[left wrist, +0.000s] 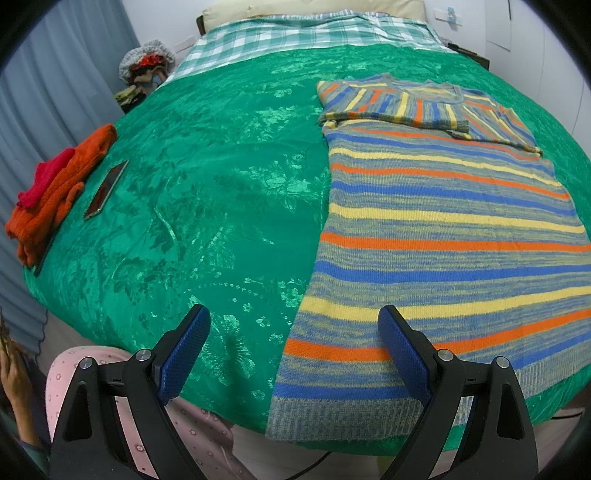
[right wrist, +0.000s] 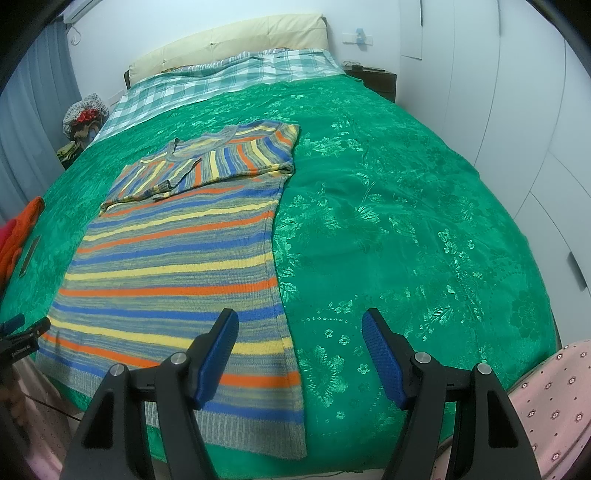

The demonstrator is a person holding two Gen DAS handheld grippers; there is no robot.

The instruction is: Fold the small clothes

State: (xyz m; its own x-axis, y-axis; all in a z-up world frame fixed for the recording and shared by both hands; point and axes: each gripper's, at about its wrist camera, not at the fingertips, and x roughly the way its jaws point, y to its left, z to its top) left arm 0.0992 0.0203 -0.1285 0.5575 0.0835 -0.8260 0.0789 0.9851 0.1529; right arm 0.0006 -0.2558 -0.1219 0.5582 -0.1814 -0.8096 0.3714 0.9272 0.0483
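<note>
A striped knit sweater (left wrist: 443, 229), blue, yellow, orange and grey, lies flat on the green bedspread (left wrist: 207, 206) with both sleeves folded across its chest. It also shows in the right wrist view (right wrist: 177, 266). My left gripper (left wrist: 295, 336) is open and empty above the sweater's lower left corner at the hem. My right gripper (right wrist: 299, 343) is open and empty above the sweater's lower right corner. The left gripper's tip (right wrist: 22, 328) shows at the left edge of the right wrist view.
Folded orange and red clothes (left wrist: 55, 192) and a phone (left wrist: 105, 188) lie at the bed's left edge. A checked blanket (left wrist: 295, 33) and a pillow lie at the head. A clothes pile (left wrist: 146, 68) stands beside the bed. White cupboards (right wrist: 517, 129) stand right.
</note>
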